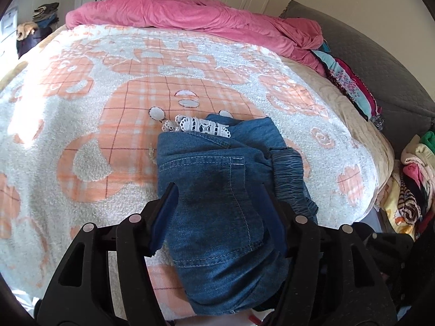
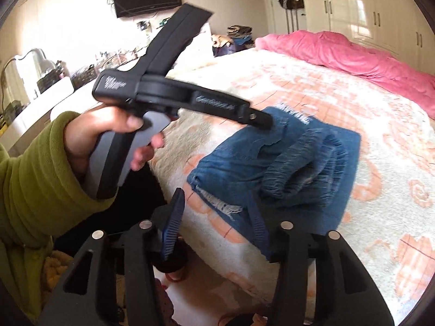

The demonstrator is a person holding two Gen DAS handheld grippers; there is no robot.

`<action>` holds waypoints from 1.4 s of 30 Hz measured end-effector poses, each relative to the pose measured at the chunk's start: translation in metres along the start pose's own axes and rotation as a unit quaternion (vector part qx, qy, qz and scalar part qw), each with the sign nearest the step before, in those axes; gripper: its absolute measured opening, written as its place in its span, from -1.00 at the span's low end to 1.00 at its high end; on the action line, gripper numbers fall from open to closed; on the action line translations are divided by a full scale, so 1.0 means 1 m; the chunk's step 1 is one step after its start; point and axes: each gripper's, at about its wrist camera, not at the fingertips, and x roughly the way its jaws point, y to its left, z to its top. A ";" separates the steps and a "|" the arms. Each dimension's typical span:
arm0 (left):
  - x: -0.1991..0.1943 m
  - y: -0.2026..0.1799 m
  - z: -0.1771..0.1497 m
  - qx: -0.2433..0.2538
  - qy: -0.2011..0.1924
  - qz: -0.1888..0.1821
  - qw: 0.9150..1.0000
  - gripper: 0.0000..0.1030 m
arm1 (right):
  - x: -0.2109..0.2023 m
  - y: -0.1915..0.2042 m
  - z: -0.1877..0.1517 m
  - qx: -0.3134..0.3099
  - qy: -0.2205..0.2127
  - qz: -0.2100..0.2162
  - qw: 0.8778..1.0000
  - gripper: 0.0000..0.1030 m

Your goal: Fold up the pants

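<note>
Denim, soft and blue, makes up the folded pair of pants, which lies as a compact bundle near the front edge of the fleecy peach-and-white patterned blanket covering the bed. Going from left to right, the left wrist view shows the left gripper with its blue-padded fingers spread wide on either side of the bundle's near end; the cloth lies between them, but they do not appear to pinch it. Past the fingers, a strip of white lace trim peeks from the far edge of the fold, and the gathered elastic waistband bunches on the right. In the right wrist view, the person's hand in a green sleeve holds the left tool's handle over the pants, while the right gripper hovers open over the bed's edge, near a frayed hem but holding nothing. The pants look light and limp, and the layers would likely slide apart or unfold if lifted by one corner. The thick waistband roll and the dense folded edges seem the surest places to pinch, taking all layers together; the lace and frayed hems look flimsy and are probably best left alone. A rumpled pink quilt lies well apart at the bed's far side.
</note>
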 end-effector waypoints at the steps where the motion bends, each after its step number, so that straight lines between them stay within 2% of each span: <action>1: -0.002 -0.001 0.000 0.001 -0.002 0.000 1.000 0.06 | -0.001 -0.001 0.003 0.003 -0.004 -0.004 1.000 0.02; 2: -0.004 -0.002 0.000 0.002 -0.005 0.001 1.000 0.07 | -0.001 -0.004 0.003 0.006 -0.006 -0.007 1.000 0.13; 3: -0.006 -0.002 0.000 0.003 -0.008 0.001 1.000 0.09 | -0.004 -0.006 0.005 0.010 -0.010 -0.011 1.000 0.16; 8: -0.015 -0.004 0.000 0.005 -0.017 0.000 1.000 0.20 | -0.013 -0.017 0.008 0.022 -0.022 -0.025 0.999 0.16; 9: -0.016 -0.004 0.000 0.005 -0.019 0.000 1.000 0.23 | -0.015 -0.018 0.008 0.025 -0.024 -0.027 0.999 0.34; 11: -0.019 -0.005 -0.001 0.006 -0.022 -0.001 1.000 0.27 | -0.015 -0.018 0.009 0.031 -0.029 -0.034 0.999 0.47; 18: -0.028 -0.003 -0.003 0.001 -0.029 0.001 1.000 0.45 | -0.017 -0.020 0.010 0.038 -0.037 -0.047 0.997 0.47; 22: -0.037 0.002 -0.004 -0.007 -0.037 0.008 0.999 0.62 | -0.021 -0.022 0.010 0.044 -0.044 -0.055 0.997 0.48; 24: -0.044 0.006 -0.004 -0.013 -0.044 0.011 0.999 0.71 | -0.024 -0.025 0.010 0.050 -0.049 -0.057 0.996 0.73; 25: -0.048 0.008 -0.004 -0.016 -0.048 0.014 0.999 0.76 | -0.025 -0.025 0.010 0.053 -0.054 -0.061 0.995 0.74; 31: -0.066 0.021 -0.006 -0.028 -0.064 0.024 0.997 0.81 | -0.032 -0.032 0.011 0.067 -0.060 -0.074 0.993 0.74; 33: -0.071 0.023 -0.008 -0.032 -0.068 0.029 0.997 0.81 | -0.033 -0.036 0.011 0.078 -0.058 -0.086 0.992 0.80; 42: -0.071 0.023 -0.011 -0.026 -0.060 0.041 0.997 0.81 | -0.033 -0.061 0.005 0.125 -0.051 -0.127 0.983 0.85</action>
